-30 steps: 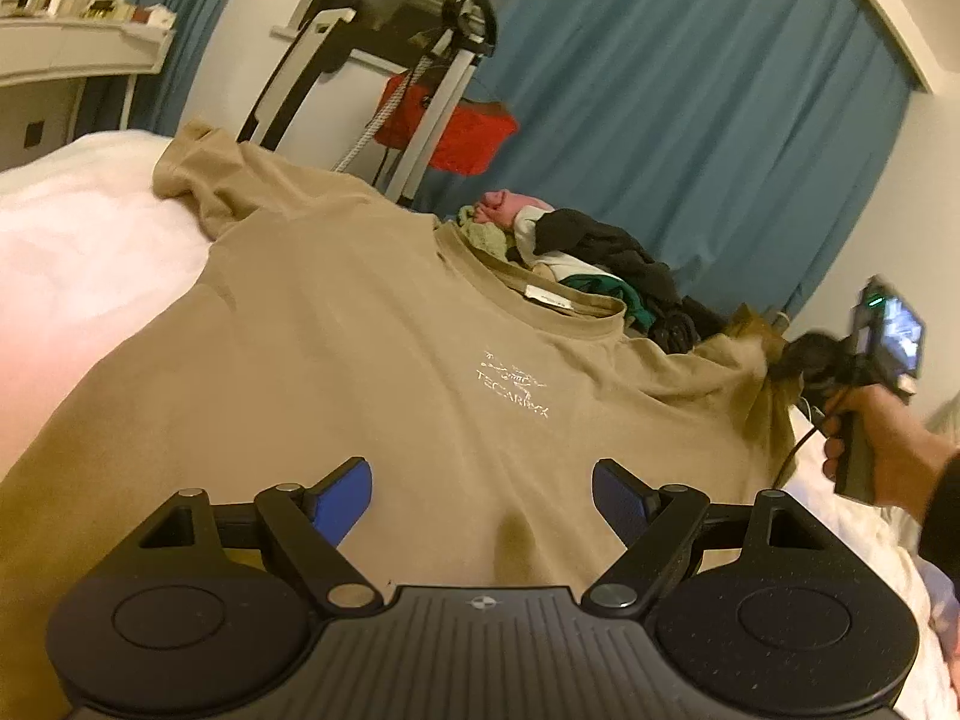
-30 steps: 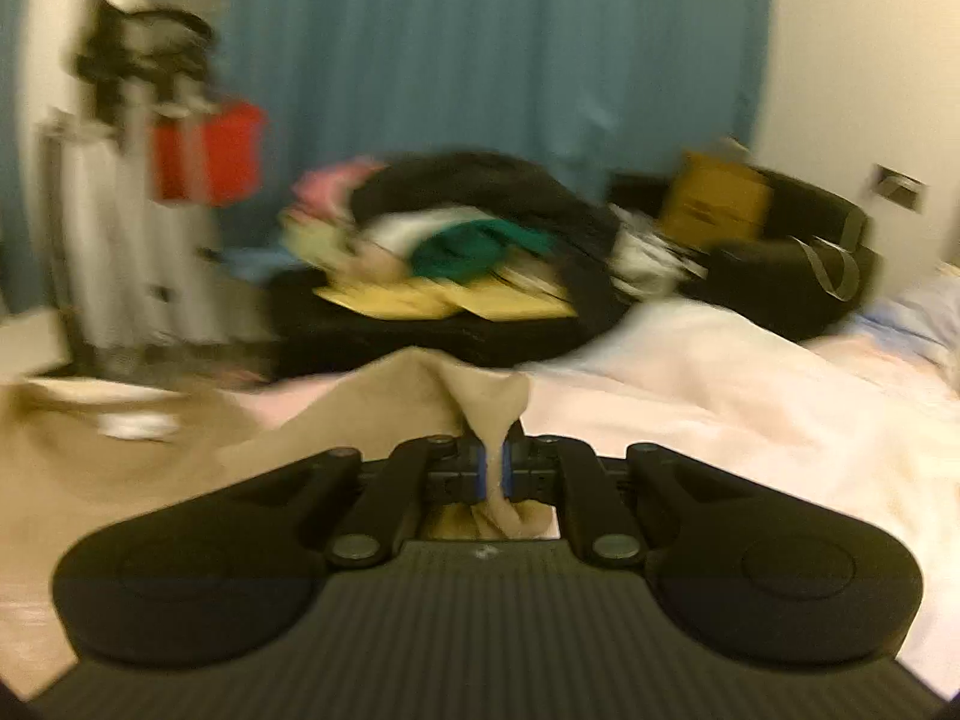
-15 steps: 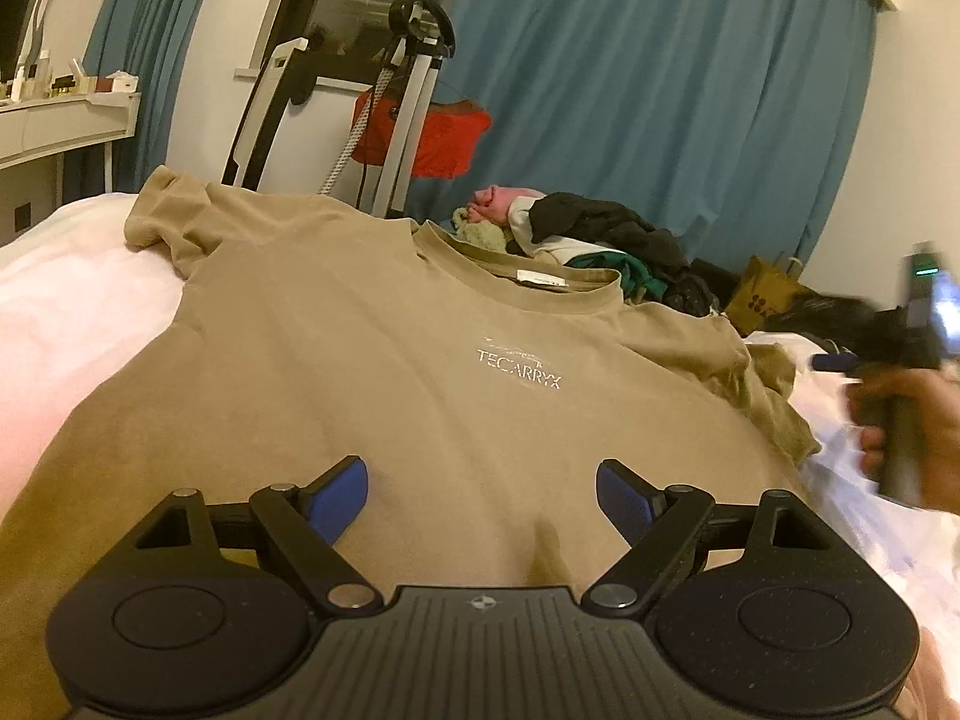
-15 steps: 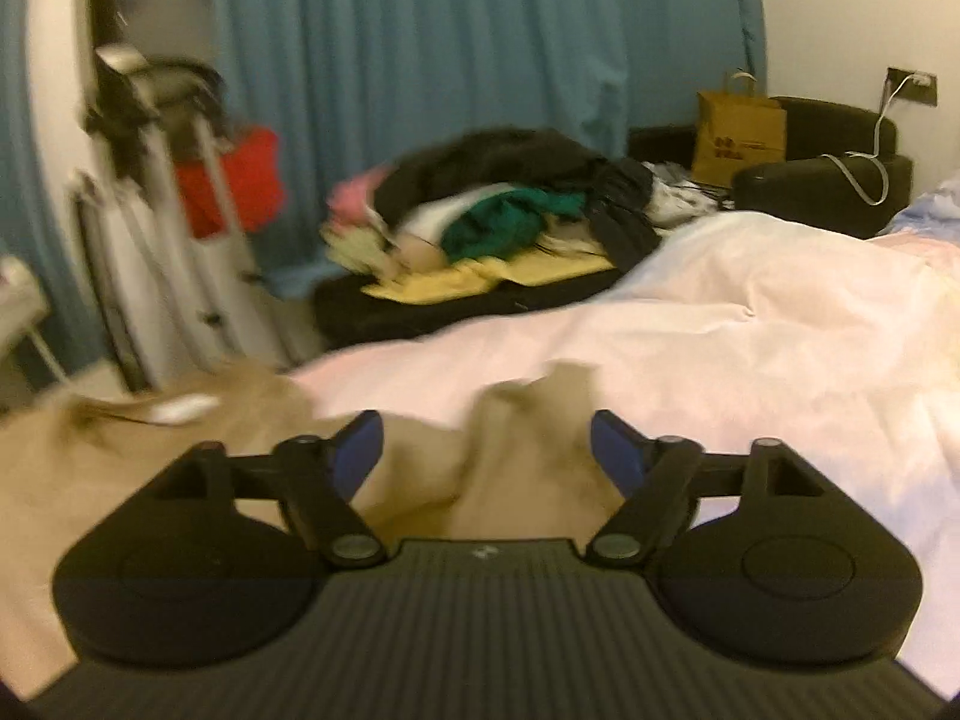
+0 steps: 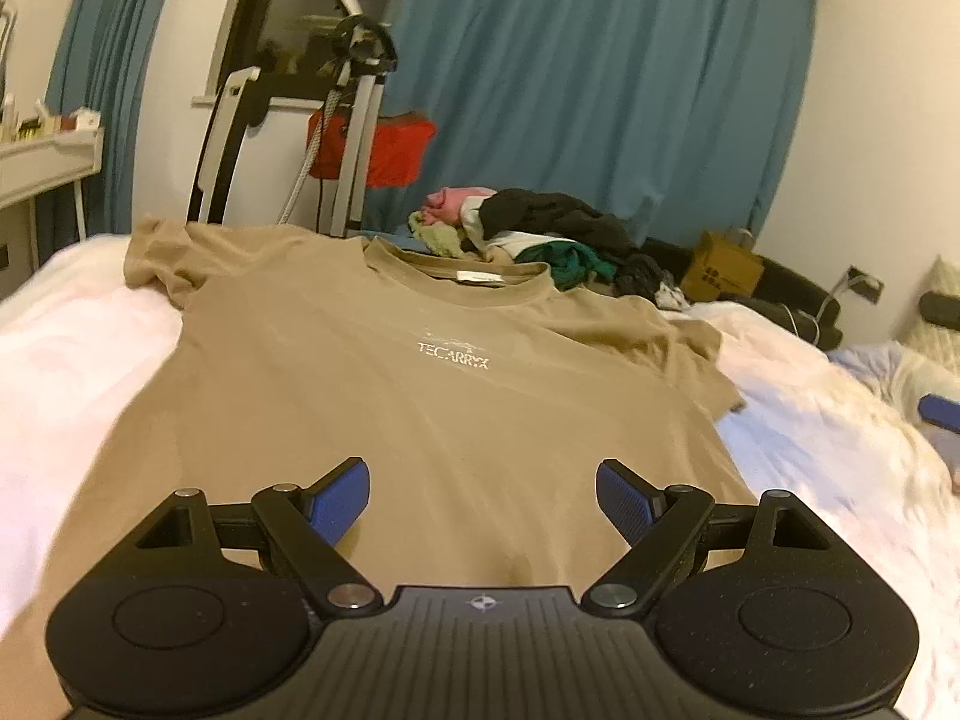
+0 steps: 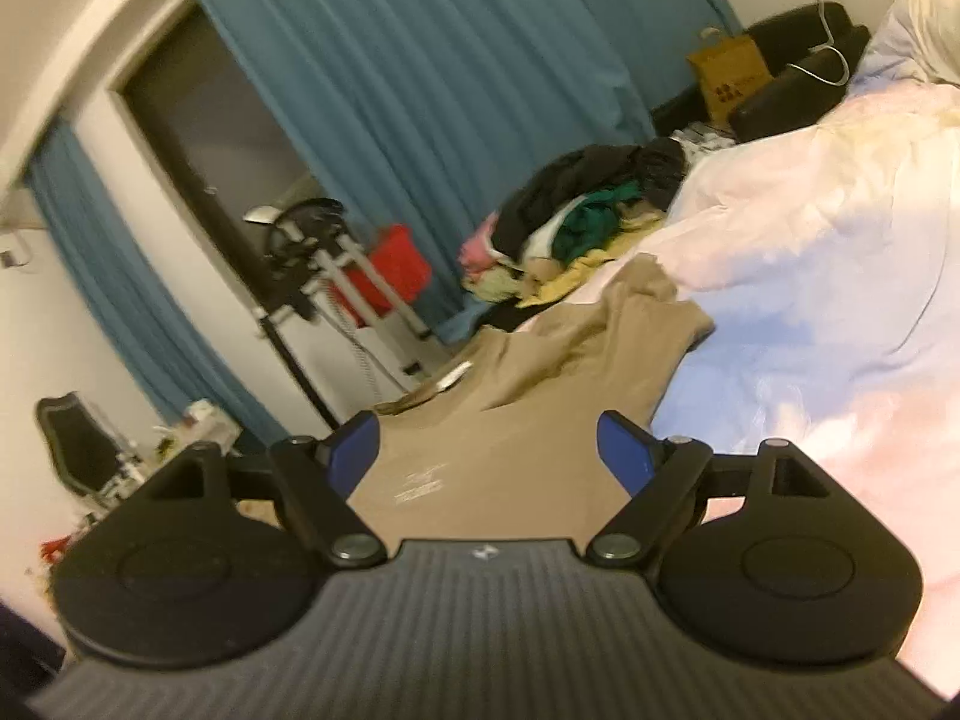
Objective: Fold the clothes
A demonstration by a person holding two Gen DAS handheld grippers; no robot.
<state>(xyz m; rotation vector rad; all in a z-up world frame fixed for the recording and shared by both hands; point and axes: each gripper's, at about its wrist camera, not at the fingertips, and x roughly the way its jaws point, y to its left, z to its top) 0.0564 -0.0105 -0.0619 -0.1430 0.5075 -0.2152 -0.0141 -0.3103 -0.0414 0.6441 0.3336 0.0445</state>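
Note:
A tan T-shirt (image 5: 372,384) with a white chest logo lies spread face up on the pale bed (image 5: 72,360), collar toward the far end. My left gripper (image 5: 483,495) hovers open over its lower front, nothing between the blue pads. In the right wrist view the same T-shirt (image 6: 528,420) lies below, its right sleeve (image 6: 660,312) crumpled on the bedding. My right gripper (image 6: 487,450) is tilted above the shirt's right side; its jaws are opening, and no cloth is between them. A blue fingertip (image 5: 939,411) of the right gripper shows at the left wrist view's right edge.
A heap of mixed clothes (image 5: 540,234) sits past the foot of the bed. An exercise machine (image 5: 354,108) with a red bag stands before blue curtains (image 5: 600,90). A brown paper bag (image 5: 723,267) and a dark seat are at the right; a white desk (image 5: 42,162) at the left.
The right gripper let go of the tan sleeve, opened wide, rolled and swung back toward the shirt's lower right. The sleeve now lies on the bed. The left gripper shifted and levelled out, still open.

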